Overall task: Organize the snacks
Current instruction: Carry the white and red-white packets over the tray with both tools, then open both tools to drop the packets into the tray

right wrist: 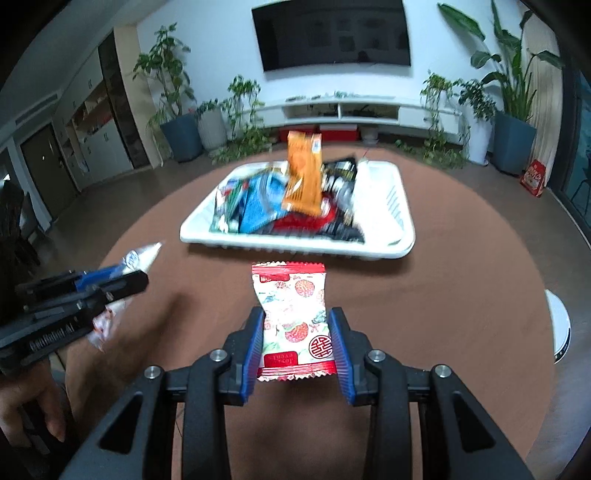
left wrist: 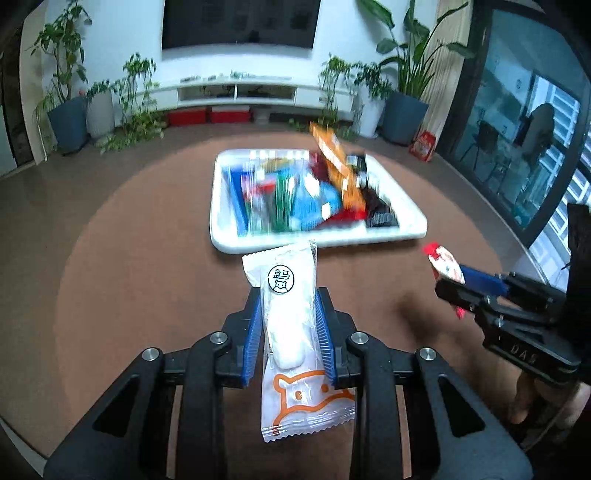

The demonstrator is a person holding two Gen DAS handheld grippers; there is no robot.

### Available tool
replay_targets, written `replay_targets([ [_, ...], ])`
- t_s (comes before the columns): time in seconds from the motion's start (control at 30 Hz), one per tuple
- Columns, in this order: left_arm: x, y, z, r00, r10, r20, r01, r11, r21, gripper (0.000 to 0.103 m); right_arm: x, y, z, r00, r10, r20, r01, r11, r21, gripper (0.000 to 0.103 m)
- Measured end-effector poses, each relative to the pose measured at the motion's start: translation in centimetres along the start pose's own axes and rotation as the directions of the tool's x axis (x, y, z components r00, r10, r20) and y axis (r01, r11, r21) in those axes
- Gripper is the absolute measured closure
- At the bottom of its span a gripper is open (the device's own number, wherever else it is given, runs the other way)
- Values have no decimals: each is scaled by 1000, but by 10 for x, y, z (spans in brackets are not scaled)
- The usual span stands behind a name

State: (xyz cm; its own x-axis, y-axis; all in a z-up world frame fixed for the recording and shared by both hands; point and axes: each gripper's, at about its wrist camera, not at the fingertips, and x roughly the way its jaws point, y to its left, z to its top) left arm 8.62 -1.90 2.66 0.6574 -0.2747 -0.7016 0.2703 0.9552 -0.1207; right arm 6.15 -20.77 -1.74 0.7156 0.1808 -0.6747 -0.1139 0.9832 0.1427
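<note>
Both pairs of blue-padded fingers [left wrist: 254, 332] were closed on a snack when we looked. Our left gripper [left wrist: 290, 295] pinched a white wrapped snack [left wrist: 291, 314] by its sides, the packet standing lengthwise between the pads with a round dark logo near its far end and an orange cartoon outline on the near end. Our right gripper [right wrist: 297, 314] clamped a red-and-white candy packet [right wrist: 293, 317] printed with berries and a red round emblem, its crimped red edges showing at both ends.

We saw each gripper from the other's camera as well: the right one at the right edge of the left wrist view, the left one at the left edge of the right wrist view, a hand [right wrist: 33, 410] beneath it.

Both packets hung over the round brown table [left wrist: 129, 258], on the near side of a white tray [left wrist: 402, 206] and apart from it. We counted the tray as piled with packets: blue and green ones toward the left, red and black ones toward the right, and an orange packet [right wrist: 303, 173] propped up on the heap. Motion blur smeared the pile, so we could not read any labels there.

Behind the table we noted potted plants [right wrist: 173, 96], a low white console [right wrist: 343, 107] and a dark wall screen [right wrist: 332, 33].
</note>
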Motion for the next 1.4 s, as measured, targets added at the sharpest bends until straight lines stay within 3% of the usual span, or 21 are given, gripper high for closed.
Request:
replay_targets([
  [0.3,-9,1,83,996,-46,83,41,997,58,77,-13,-32,68,996,-42,84,39,999,32,65],
  [0.43,2,-1,114,993,-66,94,58,995,84,77,-4,-38,104,991,-69,118,68,998,6,65],
  [0.63,51,1,145,995,-75,63,68,992,106,77,33,-45,151,988,-77,133,77,997,2,65],
  [0.83,100,2,146,996,-89,-4,89,992,93,77,95,-31,157,996,-61,66,64,996,-54,65],
  [1.0,132,-1,131,998,-56,-41,60,992,110,77,138,-21,144,996,-87,14,88,990,-106,65],
  [1.4,158,-6,108,1000,-24,-16,26,994,109,75,155,-23,126,994,-112,-18,109,986,-124,61],
])
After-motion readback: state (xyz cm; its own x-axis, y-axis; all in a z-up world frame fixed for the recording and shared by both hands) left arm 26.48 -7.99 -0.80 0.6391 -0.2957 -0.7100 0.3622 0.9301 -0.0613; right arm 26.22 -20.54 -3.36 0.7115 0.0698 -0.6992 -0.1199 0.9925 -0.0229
